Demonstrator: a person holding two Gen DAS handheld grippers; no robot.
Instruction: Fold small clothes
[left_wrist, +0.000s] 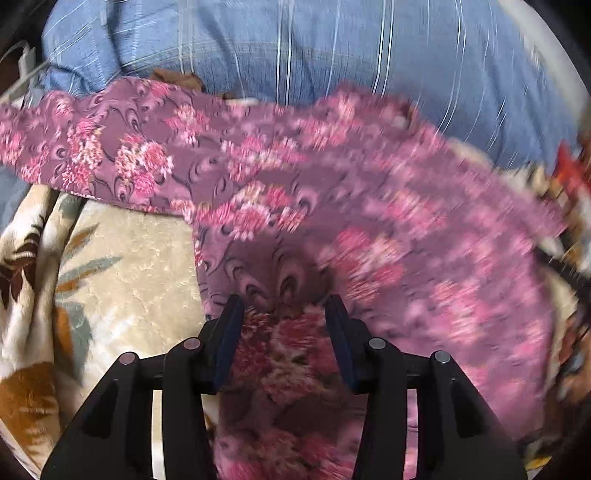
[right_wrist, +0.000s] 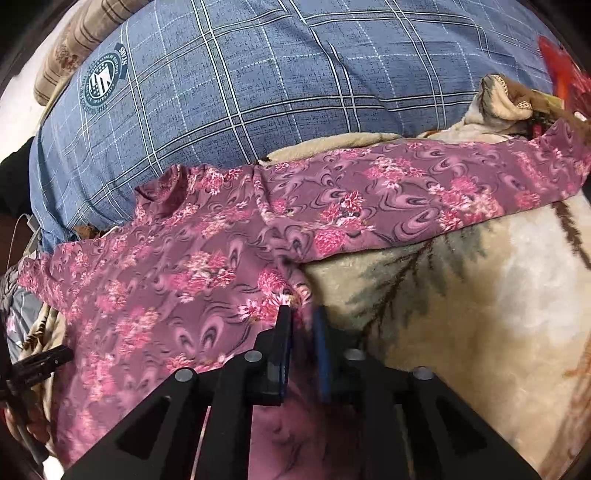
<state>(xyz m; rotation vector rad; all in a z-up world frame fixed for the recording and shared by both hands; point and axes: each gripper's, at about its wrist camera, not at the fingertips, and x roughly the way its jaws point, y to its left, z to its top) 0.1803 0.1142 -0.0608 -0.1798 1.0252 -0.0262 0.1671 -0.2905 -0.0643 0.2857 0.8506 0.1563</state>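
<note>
Biggest thing in both views is the blue checked bedding (right_wrist: 258, 81), a big puffy lump with white and dark grid lines and a round green-and-white badge (right_wrist: 101, 79) printed on it, filling the whole top half. Under and in front of that is a cream fleece blanket (right_wrist: 461, 314) with brown, orange and grey-green leaf prints, and that's the surface everything sits on.

Spread across the blanket is the garment: a mauve floral top (right_wrist: 177, 266) covered in pink flower clusters and swirly feather shapes. From the right wrist view the body of it lies on the left side, and one long sleeve (right_wrist: 424, 199) stretches out to the right along the edge of the blue bedding. From the left wrist view the other sleeve (left_wrist: 110, 155) runs off to the left, and the right part of the fabric is motion-blurred.

Left gripper (left_wrist: 284, 314): jaws standing clearly apart, with a bunched bit of the top lying in the gap between them. The pads don't look like they're pressing on it, so it's open, not gripping.

Right gripper (right_wrist: 301, 321): jaws nearly together with only a narrow gap, right at the edge of the top near where the sleeve meets the body. One finger is blurred, and I honestly can't tell if fabric is pinched in there or not.

Some red stuff (right_wrist: 561, 74) sits at the far right edge, too blurry to identify.
</note>
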